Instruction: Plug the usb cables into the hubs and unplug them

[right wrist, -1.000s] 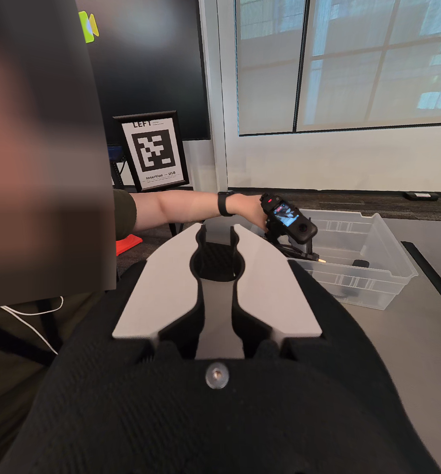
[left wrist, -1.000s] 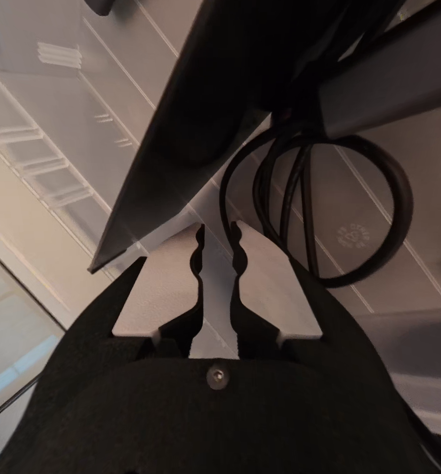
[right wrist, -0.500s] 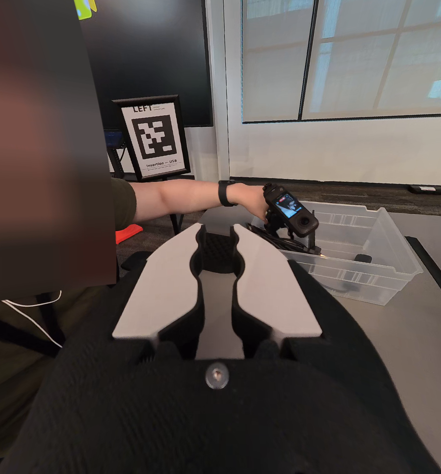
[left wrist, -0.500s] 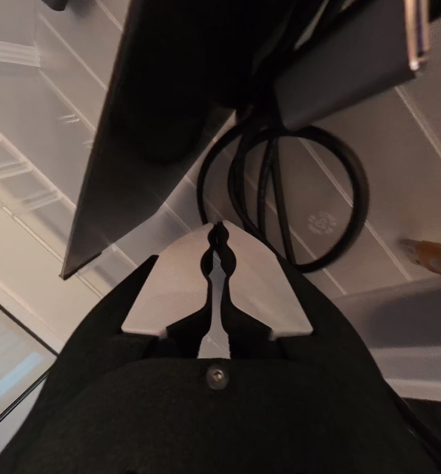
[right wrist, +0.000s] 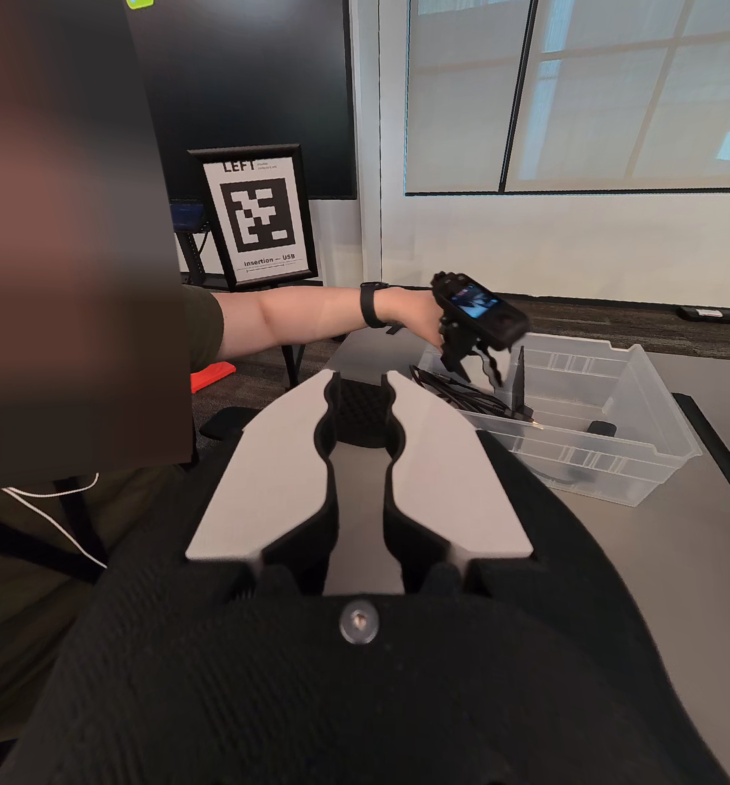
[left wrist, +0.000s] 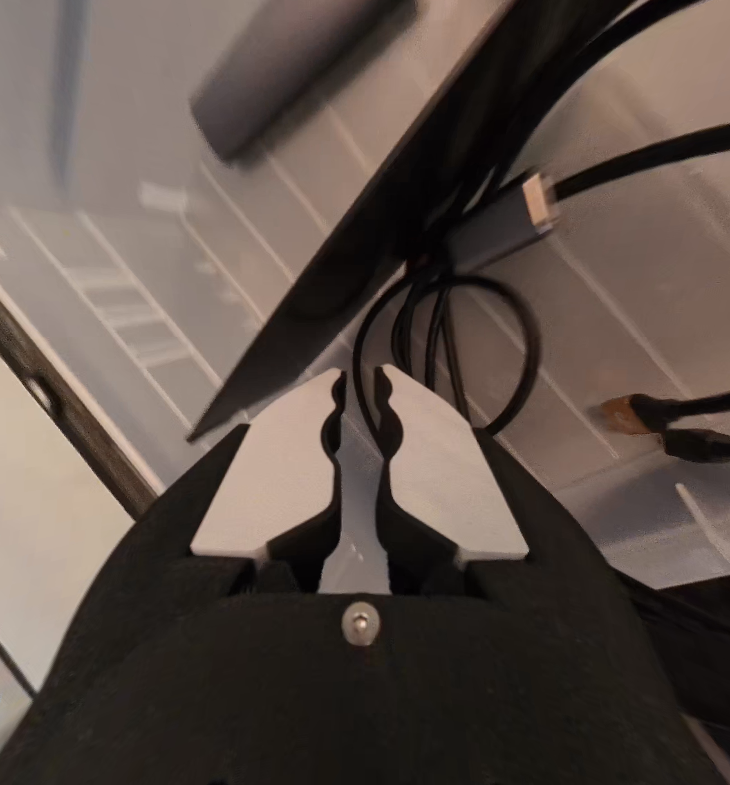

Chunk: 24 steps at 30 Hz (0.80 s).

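Observation:
In the left wrist view I look into a clear plastic bin. My left gripper is open, and a strand of the coiled black cable runs through the gap between its tips. A grey hub with a pale end lies beyond, partly under a black flat panel. A second grey hub is blurred at the top. An orange-tipped plug and a black plug lie at the right. My right gripper is open and empty above the table, away from the bin.
In the right wrist view the left gripper hovers over the bin's near left corner, held by a person's arm. The bin sits on a grey table. A framed marker sign stands behind. An orange object lies on the floor. Spacing between my two grippers at the tips: around 40 cm.
The left gripper closed its tips half a second ago and has opened again, now with a cable strand between them. It has lifted and tilted over the bin. The right gripper has barely moved.

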### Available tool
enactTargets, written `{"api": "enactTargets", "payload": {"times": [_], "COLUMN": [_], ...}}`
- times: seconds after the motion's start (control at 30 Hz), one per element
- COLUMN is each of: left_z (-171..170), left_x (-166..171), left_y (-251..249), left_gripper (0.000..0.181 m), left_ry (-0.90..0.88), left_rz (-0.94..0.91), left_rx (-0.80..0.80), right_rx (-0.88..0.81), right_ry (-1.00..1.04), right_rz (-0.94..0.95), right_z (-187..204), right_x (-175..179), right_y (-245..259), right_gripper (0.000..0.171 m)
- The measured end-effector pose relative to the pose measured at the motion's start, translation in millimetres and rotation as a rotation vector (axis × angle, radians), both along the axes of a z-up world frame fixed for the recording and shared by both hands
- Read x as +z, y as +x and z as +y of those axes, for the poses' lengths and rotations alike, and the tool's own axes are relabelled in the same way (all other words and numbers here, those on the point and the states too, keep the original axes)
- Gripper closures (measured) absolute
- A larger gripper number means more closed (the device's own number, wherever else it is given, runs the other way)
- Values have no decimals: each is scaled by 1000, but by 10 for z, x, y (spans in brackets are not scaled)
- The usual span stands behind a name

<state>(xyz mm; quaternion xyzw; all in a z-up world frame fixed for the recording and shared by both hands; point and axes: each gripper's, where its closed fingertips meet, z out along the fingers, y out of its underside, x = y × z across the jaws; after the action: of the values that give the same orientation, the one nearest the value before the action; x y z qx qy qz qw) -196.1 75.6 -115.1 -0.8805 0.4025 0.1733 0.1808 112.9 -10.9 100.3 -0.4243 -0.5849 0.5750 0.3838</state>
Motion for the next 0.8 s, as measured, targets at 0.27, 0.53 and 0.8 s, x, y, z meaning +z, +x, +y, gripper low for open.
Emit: {"api": "enactTargets", "payload": {"times": [0.27, 0.53, 0.8], "left_z": [53, 41, 98], "left_x": [75, -57, -118], "left_y": [585, 594, 655], "left_gripper": [155, 158, 162], "left_ry": [146, 98, 112], "left_rz": [-62, -36, 5], "left_rx": [-439, -484, -514], "right_rx": [-17, -21, -28], "right_ry": [11, 4, 3], "right_rz": [-2, -31, -39], "right_z": [37, 71, 99], "right_x": [3, -81, -119], "right_y": [30, -18, -46], "right_gripper": [152, 152, 152]}}
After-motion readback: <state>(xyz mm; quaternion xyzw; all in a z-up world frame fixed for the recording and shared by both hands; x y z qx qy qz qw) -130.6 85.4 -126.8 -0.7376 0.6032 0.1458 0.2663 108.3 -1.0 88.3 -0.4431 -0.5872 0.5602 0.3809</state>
